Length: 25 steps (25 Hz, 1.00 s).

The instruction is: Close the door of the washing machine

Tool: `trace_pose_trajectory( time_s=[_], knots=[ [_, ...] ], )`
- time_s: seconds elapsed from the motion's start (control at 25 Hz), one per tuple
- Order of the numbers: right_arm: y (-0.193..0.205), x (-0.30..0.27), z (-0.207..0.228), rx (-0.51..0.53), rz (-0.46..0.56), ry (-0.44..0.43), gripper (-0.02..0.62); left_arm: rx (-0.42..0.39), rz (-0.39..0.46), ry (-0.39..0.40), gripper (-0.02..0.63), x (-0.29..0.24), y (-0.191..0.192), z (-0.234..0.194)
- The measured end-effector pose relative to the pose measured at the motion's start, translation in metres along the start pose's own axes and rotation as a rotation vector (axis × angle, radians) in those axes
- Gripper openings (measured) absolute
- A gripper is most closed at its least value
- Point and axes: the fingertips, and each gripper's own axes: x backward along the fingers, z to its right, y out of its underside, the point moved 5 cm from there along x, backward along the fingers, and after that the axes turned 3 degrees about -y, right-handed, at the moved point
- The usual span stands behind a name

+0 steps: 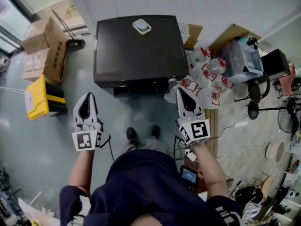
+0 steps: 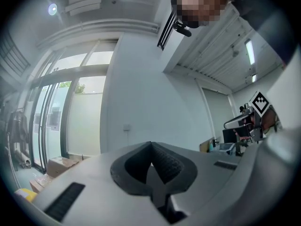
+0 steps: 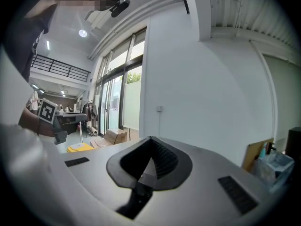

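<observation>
Cardboard boxes left of washing machine

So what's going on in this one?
A person stands facing the washing machine, a gripper in each hand. The left gripper and the right gripper are both shut and empty, held short of the machine, touching nothing. From above, the door itself cannot be made out.

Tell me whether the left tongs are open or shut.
Shut: the grey left tongs show black ribbed pads meeting at the tips, nothing between them.
</observation>
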Motion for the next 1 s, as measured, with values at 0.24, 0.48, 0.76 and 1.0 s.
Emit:
trace_pose_trajectory(
  time_s=[0.24, 0.48, 0.76, 1.0],
  knots=[
    [-0.004, 0.002, -0.003, 0.012, 0.011, 0.021, 0.018, 0.001, 0.021, -0.008, 0.023, 0.005, -0.007, -0.002],
    [-0.012, 0.004, -0.003, 0.028, 0.034, 0.029, 0.018, -0.007, 0.023, -0.007, 0.023, 0.008, -0.008, -0.001],
    [-0.012, 0.003, -0.003, 0.024, 0.018, 0.023, 0.018, 0.009, 0.017, -0.013, 0.023, 0.008, -0.008, -0.001],
    [-0.009, 0.000, -0.005, 0.019, 0.010, 0.016, 0.018, 0.011, 0.008, -0.016, 0.023, 0.009, -0.004, -0.003]
  ],
)
